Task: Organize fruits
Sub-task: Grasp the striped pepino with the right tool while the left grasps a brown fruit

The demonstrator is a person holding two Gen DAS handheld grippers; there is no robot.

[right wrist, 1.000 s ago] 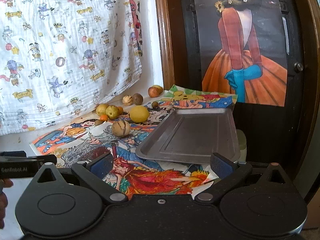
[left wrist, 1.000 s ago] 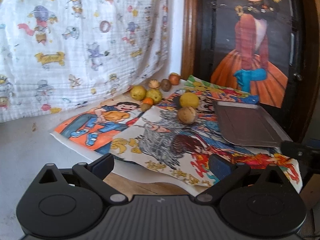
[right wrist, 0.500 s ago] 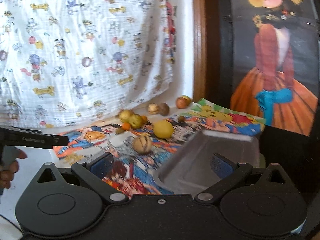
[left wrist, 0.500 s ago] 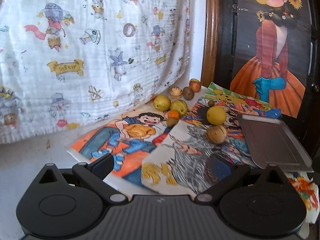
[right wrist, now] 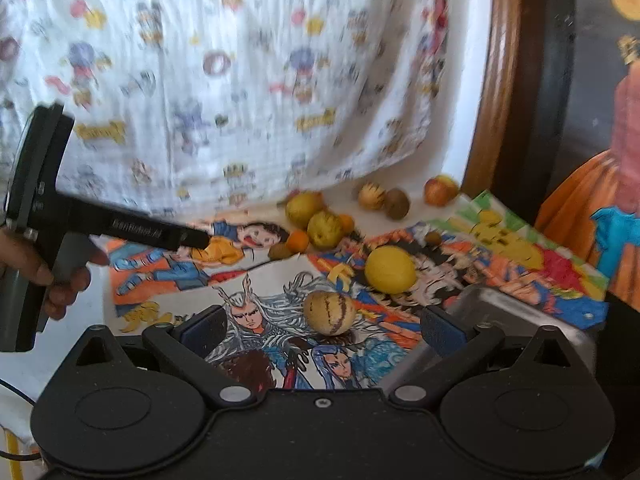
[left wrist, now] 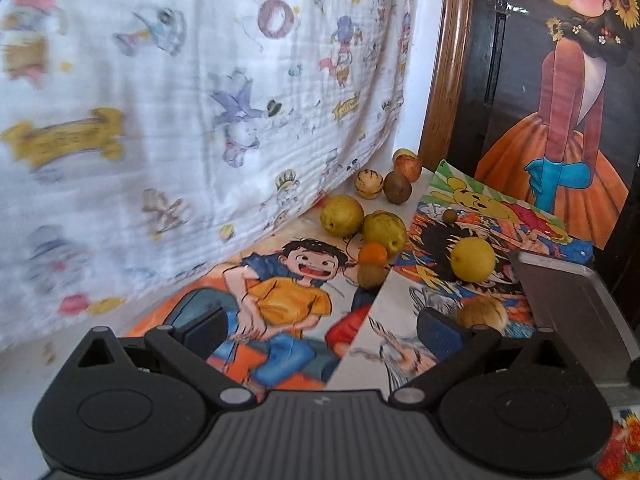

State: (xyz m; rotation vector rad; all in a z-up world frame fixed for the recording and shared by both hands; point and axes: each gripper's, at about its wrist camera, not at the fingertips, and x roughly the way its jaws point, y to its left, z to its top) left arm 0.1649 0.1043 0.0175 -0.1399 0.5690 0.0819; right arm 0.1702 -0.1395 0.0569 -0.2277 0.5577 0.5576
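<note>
Several fruits lie on cartoon posters on the table. A striped tan melon [right wrist: 329, 313] lies just ahead of my open, empty right gripper [right wrist: 322, 330], between its fingers in line of sight. A yellow lemon [right wrist: 390, 269] sits behind it. Two green-yellow pears [left wrist: 342, 215], a small orange [left wrist: 372, 254] and a kiwi [left wrist: 397, 187] lie further back. My left gripper [left wrist: 320, 326] is open and empty above the boy poster; the striped melon [left wrist: 482, 314] lies by its right finger. The grey metal tray [left wrist: 568, 312] is on the right.
A patterned white cloth [left wrist: 160, 100] hangs behind the table. A dark door with a painted girl [left wrist: 560, 100] stands at the right. The left gripper's body and the hand holding it [right wrist: 48, 240] show at the left of the right wrist view.
Both grippers have moved forward and leftward toward the fruits. The striped melon now sits close in front of the right gripper. Both stay open.
</note>
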